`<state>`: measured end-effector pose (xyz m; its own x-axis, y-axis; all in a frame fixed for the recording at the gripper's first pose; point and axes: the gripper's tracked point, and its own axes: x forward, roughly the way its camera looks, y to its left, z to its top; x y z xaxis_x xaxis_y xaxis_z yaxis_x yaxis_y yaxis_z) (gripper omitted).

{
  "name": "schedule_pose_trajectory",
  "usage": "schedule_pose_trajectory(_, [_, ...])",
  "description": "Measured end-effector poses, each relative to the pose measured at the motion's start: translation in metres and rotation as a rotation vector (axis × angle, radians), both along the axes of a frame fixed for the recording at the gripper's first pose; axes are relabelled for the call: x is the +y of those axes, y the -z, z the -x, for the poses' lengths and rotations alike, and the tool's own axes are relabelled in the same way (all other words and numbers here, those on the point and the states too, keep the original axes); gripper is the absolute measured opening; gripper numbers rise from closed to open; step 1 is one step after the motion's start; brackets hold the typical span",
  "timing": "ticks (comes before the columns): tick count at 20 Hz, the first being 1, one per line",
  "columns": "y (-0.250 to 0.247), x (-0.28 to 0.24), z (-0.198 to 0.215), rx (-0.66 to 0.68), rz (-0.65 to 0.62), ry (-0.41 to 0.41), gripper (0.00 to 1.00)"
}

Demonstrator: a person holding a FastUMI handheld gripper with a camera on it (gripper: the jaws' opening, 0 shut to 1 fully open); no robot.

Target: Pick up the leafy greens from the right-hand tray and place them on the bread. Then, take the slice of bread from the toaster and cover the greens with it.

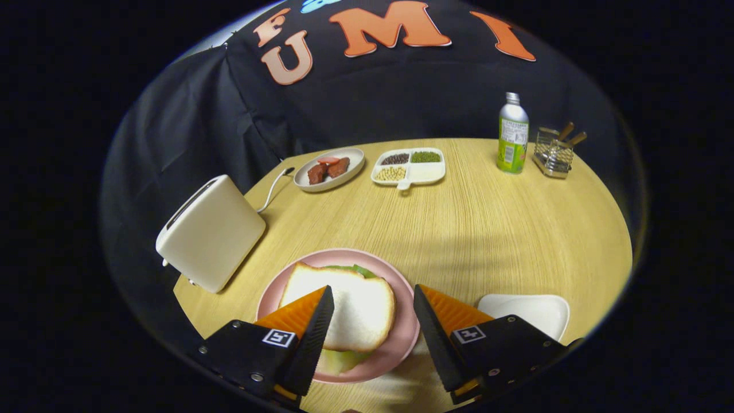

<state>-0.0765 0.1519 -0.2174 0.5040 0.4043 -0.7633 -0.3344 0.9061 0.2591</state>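
Here the empty claw (pixel 373 304) gapes wide above bread (pixel 355 310) covering greens (pixel 358 269) on the pink plate (pixel 401 332).

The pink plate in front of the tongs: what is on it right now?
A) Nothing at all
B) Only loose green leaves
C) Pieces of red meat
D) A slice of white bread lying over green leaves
D: on the pink plate, a slice of white bread lies on top, with leafy greens peeking out beneath its edges, while the open tongs hover above it, touching nothing.
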Motion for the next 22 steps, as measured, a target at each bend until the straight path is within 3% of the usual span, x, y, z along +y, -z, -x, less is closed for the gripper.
schedule_pose_trajectory(7, [-0.088,0.0,-0.043,-0.382,-0.078,0.042,0.99])
schedule_pose_trajectory(18, [-0.208,0.003,-0.053,-0.849,-0.09,0.069,0.98])
schedule_pose_trajectory(22, [-0.238,0.002,-0.048,-0.953,-0.095,0.06,0.98])
